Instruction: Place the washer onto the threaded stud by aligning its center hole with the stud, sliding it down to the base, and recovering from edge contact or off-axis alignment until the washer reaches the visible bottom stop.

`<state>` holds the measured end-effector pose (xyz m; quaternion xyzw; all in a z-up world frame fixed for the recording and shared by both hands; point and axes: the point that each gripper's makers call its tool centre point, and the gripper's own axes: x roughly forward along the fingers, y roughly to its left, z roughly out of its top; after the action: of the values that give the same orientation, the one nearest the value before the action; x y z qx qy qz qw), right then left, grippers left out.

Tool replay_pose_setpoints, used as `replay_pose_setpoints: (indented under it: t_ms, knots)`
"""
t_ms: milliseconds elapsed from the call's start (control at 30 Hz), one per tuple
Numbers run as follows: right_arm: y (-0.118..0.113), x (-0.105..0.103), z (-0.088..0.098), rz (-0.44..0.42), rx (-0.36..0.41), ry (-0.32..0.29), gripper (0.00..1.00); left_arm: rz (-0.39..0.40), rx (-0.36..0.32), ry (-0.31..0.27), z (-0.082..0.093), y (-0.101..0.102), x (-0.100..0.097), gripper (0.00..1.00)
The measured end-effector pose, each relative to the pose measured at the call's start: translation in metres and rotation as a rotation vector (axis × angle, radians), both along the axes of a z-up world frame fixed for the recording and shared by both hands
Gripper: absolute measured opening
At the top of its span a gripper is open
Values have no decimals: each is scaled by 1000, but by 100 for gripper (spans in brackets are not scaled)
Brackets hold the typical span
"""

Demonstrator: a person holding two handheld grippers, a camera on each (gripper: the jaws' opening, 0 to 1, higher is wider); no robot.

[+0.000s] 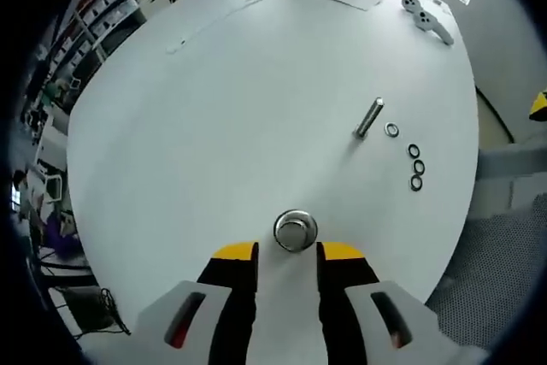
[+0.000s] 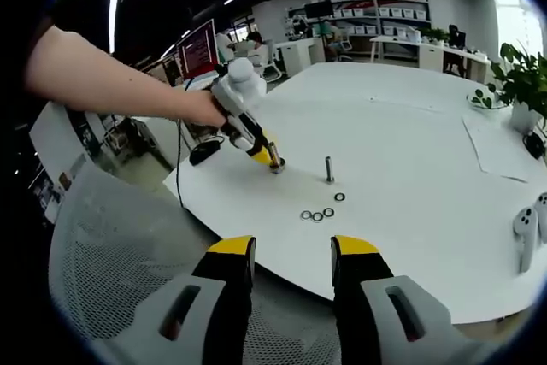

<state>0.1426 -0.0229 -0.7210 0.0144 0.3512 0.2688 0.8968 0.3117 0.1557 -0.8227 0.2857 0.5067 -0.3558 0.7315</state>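
Writing on the things before you cannot be read. Your left gripper [image 1: 287, 251] hangs over the white table [image 1: 222, 126] with its jaws apart, a round steel piece [image 1: 296, 231] on the table just ahead of the tips. Well beyond it the threaded stud [image 1: 369, 117] stands upright on its base, long axis vertical. A washer [image 1: 391, 130] lies flat just beside the stud, and three more washers [image 1: 416, 167] lie in a short row nearby. Your right gripper [image 2: 291, 250] is held off the table edge, jaws apart, gripping nothing.
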Motion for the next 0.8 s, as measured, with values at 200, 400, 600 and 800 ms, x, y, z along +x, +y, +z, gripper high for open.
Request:
replay_pose_setpoints:
  t_ms: [200, 400, 600, 800]
  knots:
    - [1, -1, 0, 8, 1, -1, 38, 36, -31, -26, 19, 7, -7, 28]
    - [4, -1, 2, 24, 5, -6, 38, 75, -67, -79, 37, 14, -5, 31]
    - [4, -1, 2, 24, 6, -6, 38, 100, -116, -120, 56, 18, -10, 31]
    - [5, -1, 0, 29, -2, 1, 38, 139, -200, -186, 76, 27, -14, 32]
